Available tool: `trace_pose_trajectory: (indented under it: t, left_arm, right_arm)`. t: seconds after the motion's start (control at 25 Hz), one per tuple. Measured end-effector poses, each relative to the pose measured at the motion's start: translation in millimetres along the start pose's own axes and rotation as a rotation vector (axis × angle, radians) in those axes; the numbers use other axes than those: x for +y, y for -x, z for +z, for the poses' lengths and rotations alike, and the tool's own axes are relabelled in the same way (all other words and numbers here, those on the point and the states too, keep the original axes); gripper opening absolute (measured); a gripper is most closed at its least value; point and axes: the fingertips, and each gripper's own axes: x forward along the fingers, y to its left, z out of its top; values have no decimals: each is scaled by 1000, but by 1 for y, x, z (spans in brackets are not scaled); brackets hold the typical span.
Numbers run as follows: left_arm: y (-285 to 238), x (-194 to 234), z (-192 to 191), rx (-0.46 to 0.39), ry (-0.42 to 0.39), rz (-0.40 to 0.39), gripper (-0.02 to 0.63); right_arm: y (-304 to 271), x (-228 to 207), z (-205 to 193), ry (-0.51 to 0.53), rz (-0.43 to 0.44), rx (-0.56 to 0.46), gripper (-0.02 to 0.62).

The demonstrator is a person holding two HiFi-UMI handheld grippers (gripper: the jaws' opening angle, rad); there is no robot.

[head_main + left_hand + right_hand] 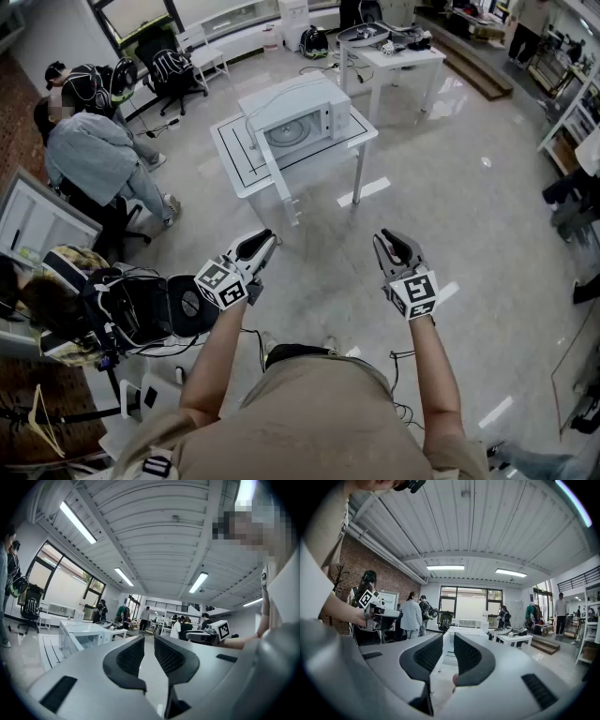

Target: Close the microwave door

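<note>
Nearest, the left tongs [268, 236] and right tongs [383, 238] are held side by side above the floor [323, 281], each slightly parted and empty. Well beyond them, the microwave [298, 111] sits on a white table [364, 137] with its door [277, 178] swung open.

We see a white microwave [298, 112] standing upright on a white surface [234, 164]. Its door [278, 183] is swung wide open, jutting out past the surface's front edge, and the round turntable [292, 133] inside is exposed.
</note>
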Motion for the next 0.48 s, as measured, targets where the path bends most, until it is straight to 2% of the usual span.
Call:
trace_pose_trajectory:
  t: [0.24,0.48]
  left_arm:
    - [1,-3,0,-2,6,5,55]
    - [-1,0,-7,15,5,24,55]
  right_arm:
    - [0,3,2,-5,20,-4,75]
    - [-1,0,-1,-80,57,-14,94]
